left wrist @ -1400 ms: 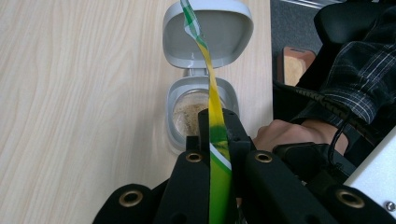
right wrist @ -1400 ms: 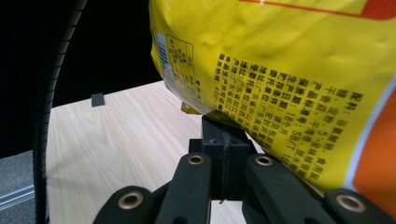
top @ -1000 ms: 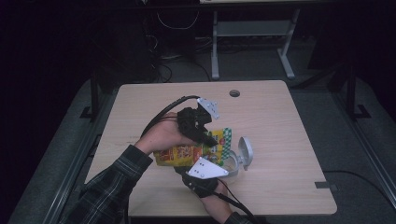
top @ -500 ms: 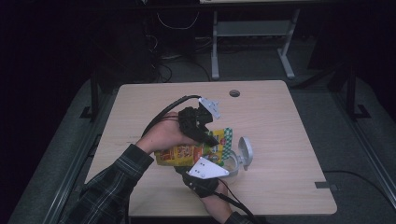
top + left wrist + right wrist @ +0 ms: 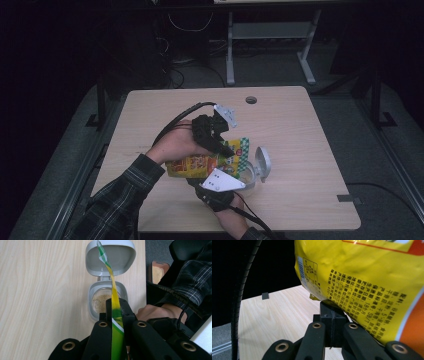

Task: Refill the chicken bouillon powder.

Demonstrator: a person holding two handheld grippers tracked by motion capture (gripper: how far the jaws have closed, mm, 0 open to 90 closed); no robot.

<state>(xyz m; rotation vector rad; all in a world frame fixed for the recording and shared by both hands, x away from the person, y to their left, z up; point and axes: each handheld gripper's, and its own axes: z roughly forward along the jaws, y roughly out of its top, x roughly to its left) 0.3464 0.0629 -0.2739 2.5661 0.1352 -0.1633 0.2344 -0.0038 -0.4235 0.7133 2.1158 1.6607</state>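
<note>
1. High view: left gripper (image 5: 226, 148) and right gripper (image 5: 216, 189) hold a yellow pouch (image 5: 200, 162) mid-table; an open grey container (image 5: 251, 172) sits at the pouch's 3 o'clock.
2. Left gripper view: jaws clenched on the pouch's edge (image 5: 115, 312) (container beyond, at 12 o'clock).
3. Right gripper view: jaws closed on the pouch's lower edge (image 5: 372, 290).

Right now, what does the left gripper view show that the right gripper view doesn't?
The left gripper view shows the open grey container with its lid flipped back and tan powder inside. It also shows the bag edge-on, pinched between the left gripper jaws above the container.

The right gripper view shows the bag's yellow printed face and the right gripper closed at its lower edge.

Both show the bag and the wooden table.
</note>
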